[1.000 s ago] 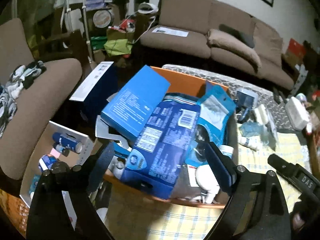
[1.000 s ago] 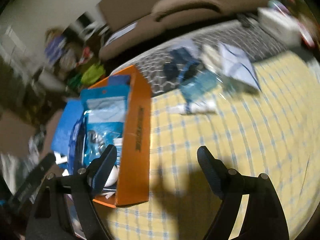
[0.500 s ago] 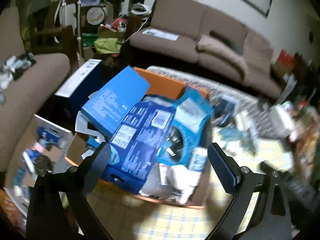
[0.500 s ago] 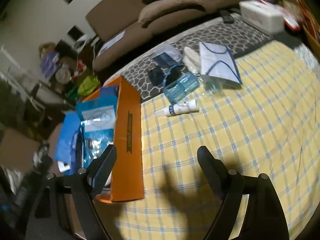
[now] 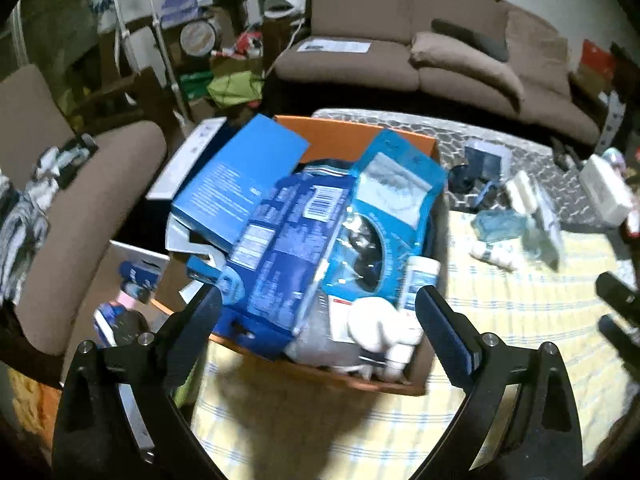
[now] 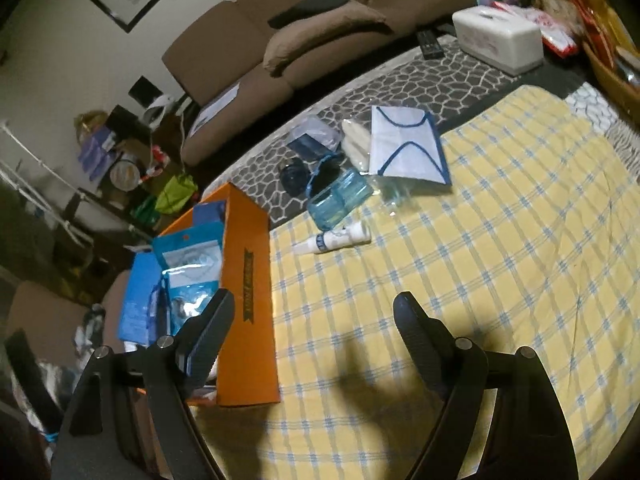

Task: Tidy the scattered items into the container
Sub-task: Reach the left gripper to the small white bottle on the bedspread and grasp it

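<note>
An orange box [image 5: 344,136] [image 6: 252,280] stands at the table's left end, heaped with blue cartons [image 5: 288,252], a blue pouch [image 5: 392,200] and white bottles. My left gripper [image 5: 318,306] is open and empty, just above the box's near end. My right gripper [image 6: 314,316] is open and empty over the yellow checked cloth [image 6: 500,260], beside the box. Loose items lie farther on: a white tube [image 6: 336,238], a clear blue case [image 6: 340,198], a white pouch with blue trim [image 6: 404,148], a dark round thing [image 6: 294,176] and a clear packet [image 6: 312,140].
A white tissue box [image 6: 498,38] and a remote [image 6: 430,42] lie at the far right of the table. A brown sofa [image 5: 420,52] stands behind it. An armchair [image 5: 80,200] and an open carton of small items [image 5: 128,292] are to the left of the box.
My left gripper has drawn back and swung a little right over the box. My right gripper has lifted and turned right, so the loose items now show sharply ahead of it.
</note>
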A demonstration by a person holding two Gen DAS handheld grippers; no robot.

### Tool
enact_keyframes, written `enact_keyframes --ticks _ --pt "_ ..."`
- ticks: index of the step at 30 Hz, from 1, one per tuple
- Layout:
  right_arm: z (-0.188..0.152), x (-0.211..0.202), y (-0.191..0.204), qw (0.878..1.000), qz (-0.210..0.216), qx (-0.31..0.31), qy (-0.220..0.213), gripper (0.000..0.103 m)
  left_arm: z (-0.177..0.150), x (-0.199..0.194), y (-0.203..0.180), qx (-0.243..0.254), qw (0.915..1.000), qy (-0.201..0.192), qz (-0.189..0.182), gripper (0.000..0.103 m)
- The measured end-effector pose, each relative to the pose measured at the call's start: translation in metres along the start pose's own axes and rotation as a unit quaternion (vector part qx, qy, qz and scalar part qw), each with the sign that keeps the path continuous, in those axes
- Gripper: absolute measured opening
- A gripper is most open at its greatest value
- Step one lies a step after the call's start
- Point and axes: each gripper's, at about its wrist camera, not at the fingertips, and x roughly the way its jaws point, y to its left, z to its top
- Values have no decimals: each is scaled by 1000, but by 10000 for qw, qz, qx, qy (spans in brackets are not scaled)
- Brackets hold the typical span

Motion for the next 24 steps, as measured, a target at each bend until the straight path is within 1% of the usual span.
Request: enact_keyframes --ticks 4,9,11,13,24 --pt "2 -11 4 9998 -28 -203 -89 83 -2 -13 -11 176 9997 -143 -36 97" --pt "4 -16 -3 9994 -191 -261 -123 83 -7 -19 -26 356 9991 -182 -155 97" --pt "5 -15 -8 9992 -295 -251 -97 83 -7 -18 -31 356 9991 -124 -194 97" --pt "6 -15 -11 9994 -274 -195 -78 83 -8 -19 -34 347 9990 -100 -262 97" --pt "6 -16 -14 9996 -181 -206 -1 83 -11 -26 -42 371 9988 -107 -289 97"
